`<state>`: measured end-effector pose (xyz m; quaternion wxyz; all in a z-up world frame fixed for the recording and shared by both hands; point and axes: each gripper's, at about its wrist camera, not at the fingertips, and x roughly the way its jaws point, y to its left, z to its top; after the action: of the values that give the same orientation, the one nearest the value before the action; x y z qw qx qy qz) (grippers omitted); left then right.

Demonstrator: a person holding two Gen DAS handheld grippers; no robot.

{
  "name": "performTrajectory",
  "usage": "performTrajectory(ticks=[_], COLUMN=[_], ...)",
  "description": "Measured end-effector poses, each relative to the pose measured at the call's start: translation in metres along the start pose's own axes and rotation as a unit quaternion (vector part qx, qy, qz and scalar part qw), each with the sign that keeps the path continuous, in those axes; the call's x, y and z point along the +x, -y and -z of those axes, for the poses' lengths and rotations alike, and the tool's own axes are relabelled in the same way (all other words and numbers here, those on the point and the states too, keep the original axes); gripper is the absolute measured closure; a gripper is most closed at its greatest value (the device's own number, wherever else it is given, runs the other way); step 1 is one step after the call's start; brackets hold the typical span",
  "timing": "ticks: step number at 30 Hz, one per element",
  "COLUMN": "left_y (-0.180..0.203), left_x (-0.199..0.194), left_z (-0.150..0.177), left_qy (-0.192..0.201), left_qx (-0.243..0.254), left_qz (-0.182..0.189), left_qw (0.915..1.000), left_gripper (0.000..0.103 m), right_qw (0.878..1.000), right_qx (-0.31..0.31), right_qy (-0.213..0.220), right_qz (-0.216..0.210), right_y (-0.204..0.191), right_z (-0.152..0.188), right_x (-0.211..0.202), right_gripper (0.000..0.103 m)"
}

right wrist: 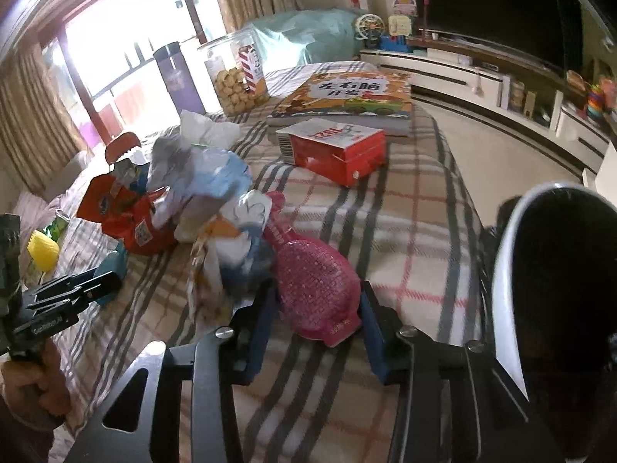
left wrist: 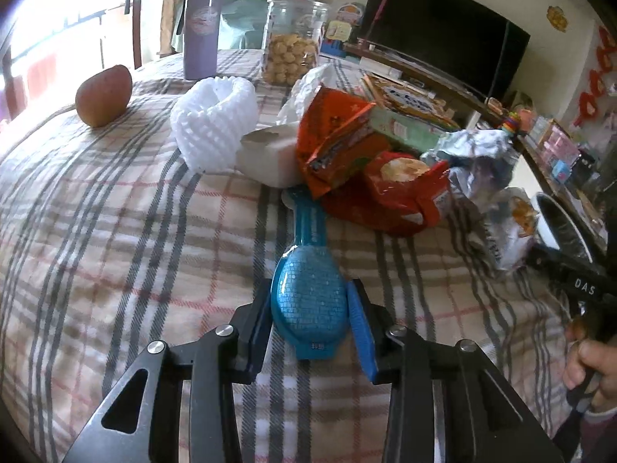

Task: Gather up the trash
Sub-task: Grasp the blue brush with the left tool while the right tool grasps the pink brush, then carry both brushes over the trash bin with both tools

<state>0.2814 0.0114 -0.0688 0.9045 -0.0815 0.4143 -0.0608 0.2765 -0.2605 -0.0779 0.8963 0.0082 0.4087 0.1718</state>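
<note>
Left wrist view: the left gripper (left wrist: 312,308) squeezes a shiny blue paddle (left wrist: 308,293) — round, bumpy — near crinkly wrappers (left wrist: 389,181) on the checked cloth (left wrist: 115,231). The right gripper (right wrist: 318,308) squeezes a pink paddle (right wrist: 314,289).
</note>
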Motion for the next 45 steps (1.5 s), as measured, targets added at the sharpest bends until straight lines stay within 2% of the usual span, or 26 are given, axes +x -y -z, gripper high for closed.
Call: performTrajectory(ticks=[7,18,29,35,45], left_y=[0.010,0.043,0.077,0.097,0.138], left_x=[-0.019,-0.045,-0.065,-0.064,-0.056], left_z=[0.021,0.053,0.057,0.064,0.056], left_qy=[-0.003,-0.007,0.003,-0.003,-0.001], left_qx=[0.005,0.031,0.071,0.089,0.125], left_qz=[0.019,0.056,0.093,0.111,0.138], left_qw=[0.9998,0.9979,0.9931,0.9898,0.9825], left_gripper=[0.067,0.067,0.067,0.067,0.067], right_qw=[0.999,0.997,0.994,0.992,0.988], right_qx=[0.037,0.073,0.098,0.110,0.130], right_qy=[0.007,0.027,0.054,0.067,0.085], right_qz=[-0.013,-0.005,0.005,0.013,0.028], right_y=[0.008,0.016,0.030,0.044,0.069], right_z=[0.023,0.049,0.063,0.070,0.078], right_x=[-0.021,-0.051,-0.082,-0.101,-0.125], right_gripper=[0.061,0.062,0.063,0.063,0.064])
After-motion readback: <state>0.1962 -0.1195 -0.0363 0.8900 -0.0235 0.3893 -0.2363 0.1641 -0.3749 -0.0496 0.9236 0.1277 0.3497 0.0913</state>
